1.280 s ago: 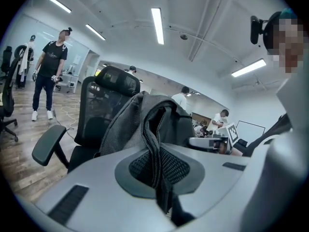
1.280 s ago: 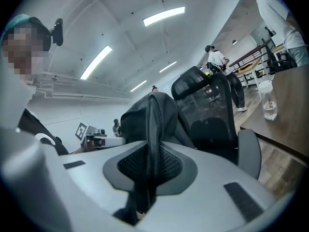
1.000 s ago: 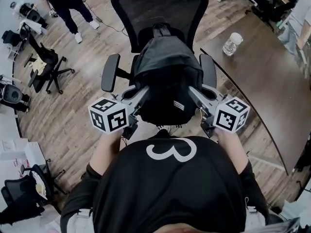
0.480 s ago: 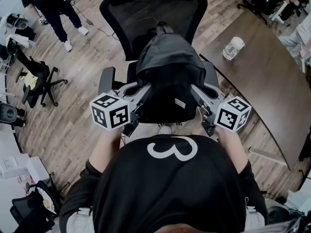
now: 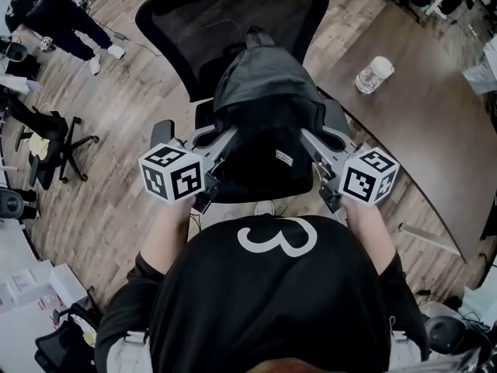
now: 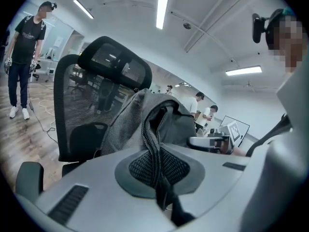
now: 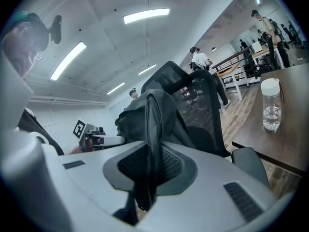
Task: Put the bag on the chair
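Note:
A black backpack (image 5: 268,119) hangs between my two grippers, over the seat of a black mesh office chair (image 5: 194,29). My left gripper (image 5: 220,148) is shut on a strap of the bag (image 6: 153,149) on its left side. My right gripper (image 5: 309,144) is shut on the bag's fabric (image 7: 153,144) on its right side. The bag's top leans against the chair's backrest (image 6: 82,110), and its headrest (image 6: 116,66) rises behind it. Whether the bag's bottom touches the seat is hidden.
A dark curved table (image 5: 419,107) stands to the right with a clear water bottle (image 5: 373,74) on it. The chair's armrests (image 5: 161,134) flank the bag. Another office chair (image 5: 50,142) and a standing person (image 5: 46,22) are at the left, on a wooden floor.
The bag and both grippers have moved forward towards the chair's backrest, and the bag now lies nearer to it. Both grips are unchanged.

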